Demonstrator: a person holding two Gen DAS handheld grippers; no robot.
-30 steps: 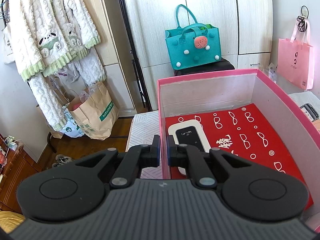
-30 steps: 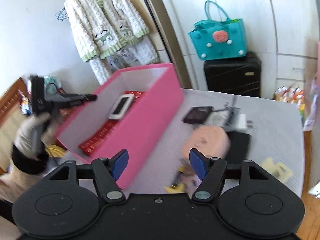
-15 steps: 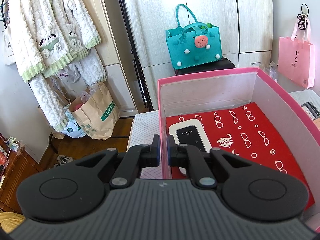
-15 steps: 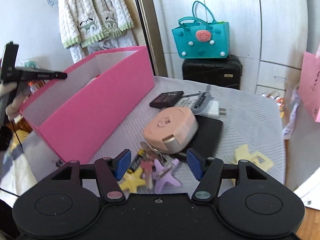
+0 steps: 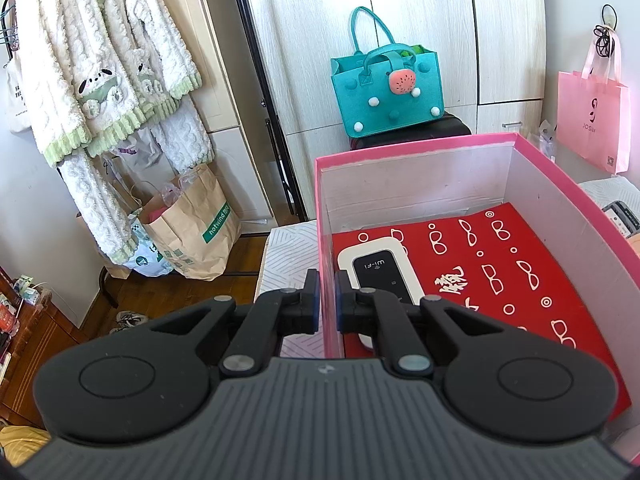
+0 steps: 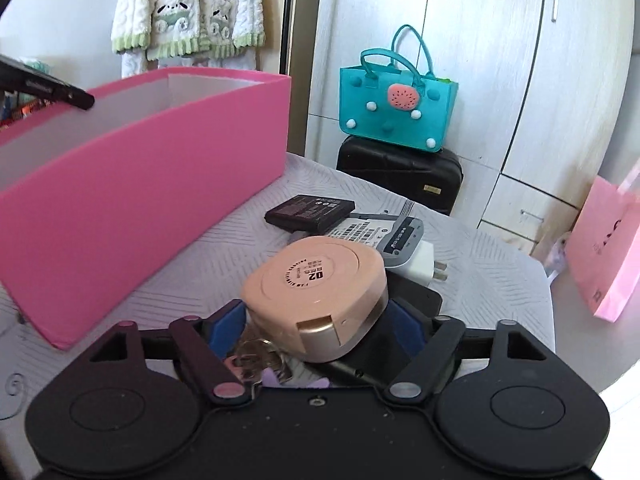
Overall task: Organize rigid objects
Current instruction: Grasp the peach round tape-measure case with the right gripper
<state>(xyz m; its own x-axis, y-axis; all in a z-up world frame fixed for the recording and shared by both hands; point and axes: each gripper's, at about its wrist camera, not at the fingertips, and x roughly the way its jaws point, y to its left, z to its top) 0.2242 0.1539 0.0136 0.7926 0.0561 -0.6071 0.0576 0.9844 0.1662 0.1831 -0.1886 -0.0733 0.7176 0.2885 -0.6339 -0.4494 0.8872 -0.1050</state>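
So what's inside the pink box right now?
In the pink box lies a white-and-black WiFi router on a red patterned sheet. The left tool, clamped on the box wall, hides the near corner.

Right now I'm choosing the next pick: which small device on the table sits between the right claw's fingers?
The peach round-cornered case, between the opening right claw's fingers; the black battery lies farther back.

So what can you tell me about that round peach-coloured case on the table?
The peach case is a rounded, smooth plastic compact with a raised round disc on top carrying a small printed label and a gold clasp at its near edge. It is closed and sits tilted on a pile of clutter, over keys and a dark flat item. It lies between the blue pads of the right gripper, whose jaws are opening around it.
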